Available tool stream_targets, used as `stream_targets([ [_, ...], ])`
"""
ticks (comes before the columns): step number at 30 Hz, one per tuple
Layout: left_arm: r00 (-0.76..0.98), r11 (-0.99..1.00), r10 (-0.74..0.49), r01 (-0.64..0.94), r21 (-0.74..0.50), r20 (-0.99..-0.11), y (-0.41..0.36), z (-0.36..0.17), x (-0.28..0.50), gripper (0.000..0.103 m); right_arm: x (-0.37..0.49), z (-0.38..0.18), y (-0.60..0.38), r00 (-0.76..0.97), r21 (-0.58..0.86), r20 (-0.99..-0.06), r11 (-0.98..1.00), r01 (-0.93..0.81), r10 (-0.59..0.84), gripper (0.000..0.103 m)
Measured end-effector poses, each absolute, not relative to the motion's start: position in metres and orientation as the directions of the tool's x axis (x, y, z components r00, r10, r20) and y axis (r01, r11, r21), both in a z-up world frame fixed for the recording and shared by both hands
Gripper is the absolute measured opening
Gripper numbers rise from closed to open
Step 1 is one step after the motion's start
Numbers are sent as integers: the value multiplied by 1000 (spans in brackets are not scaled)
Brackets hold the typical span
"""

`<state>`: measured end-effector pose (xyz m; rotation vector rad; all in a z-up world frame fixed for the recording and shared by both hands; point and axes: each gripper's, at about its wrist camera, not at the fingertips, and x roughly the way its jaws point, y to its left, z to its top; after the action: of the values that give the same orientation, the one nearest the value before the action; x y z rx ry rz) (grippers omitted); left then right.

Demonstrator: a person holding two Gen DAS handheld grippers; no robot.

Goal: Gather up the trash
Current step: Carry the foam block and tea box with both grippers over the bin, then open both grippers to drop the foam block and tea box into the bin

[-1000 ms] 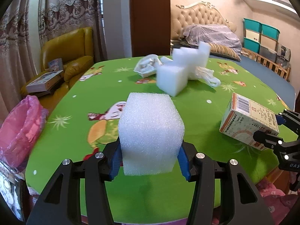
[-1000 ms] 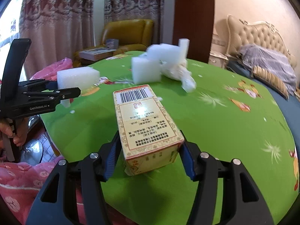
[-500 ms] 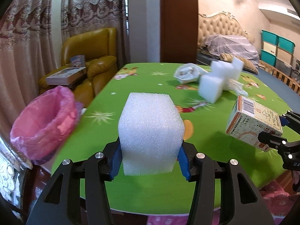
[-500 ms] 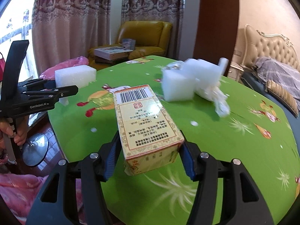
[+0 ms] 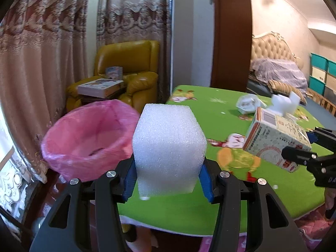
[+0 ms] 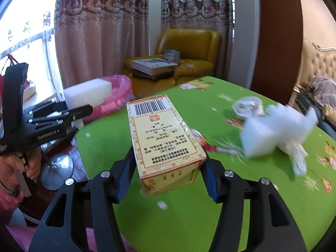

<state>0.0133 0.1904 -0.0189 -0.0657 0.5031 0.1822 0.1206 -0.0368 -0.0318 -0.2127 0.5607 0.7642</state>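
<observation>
My left gripper (image 5: 168, 180) is shut on a white foam block (image 5: 168, 149) and holds it above the table's left edge, close to a bin lined with a pink bag (image 5: 88, 138). My right gripper (image 6: 167, 180) is shut on a yellow printed carton (image 6: 163, 142) with a barcode on its far end, held over the green table (image 6: 252, 199). The carton also shows in the left wrist view (image 5: 275, 145). The foam block and left gripper show at the left of the right wrist view (image 6: 88, 93). More white foam pieces (image 6: 275, 130) and a crumpled white bag (image 6: 247, 108) lie on the table.
The pink-lined bin (image 6: 117, 96) stands off the table's left side. Behind it is a yellow armchair (image 5: 130, 73) with books on it. Curtains hang at the left. A bed (image 5: 279, 71) stands at the far right.
Both grippers have swung left with their loads. The pink bin has come from the far left edge to just ahead of the foam block. The carton has followed toward the bin.
</observation>
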Motion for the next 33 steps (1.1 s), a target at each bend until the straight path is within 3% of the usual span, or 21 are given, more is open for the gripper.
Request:
stream_targets([
  [13,813,941,278,-339,-27,-511,298,-4,4,48,160,-12,73,481,75,-559,620,-781,675,57],
  [30,765,885,274,-438,-158,-583,403,-17,58,49,191,-6,210,440,34,-602,572,-819,666,59],
  [31,765,885,270,-437,-163,-585,405,-18,61,53,192,-8,216,423,33,-610,555,-831,670,59],
  [33,760,876,281,-452,-165,-587,409,-20,63,75,190,-8,219,442,17,-610,569,-822,657,69],
])
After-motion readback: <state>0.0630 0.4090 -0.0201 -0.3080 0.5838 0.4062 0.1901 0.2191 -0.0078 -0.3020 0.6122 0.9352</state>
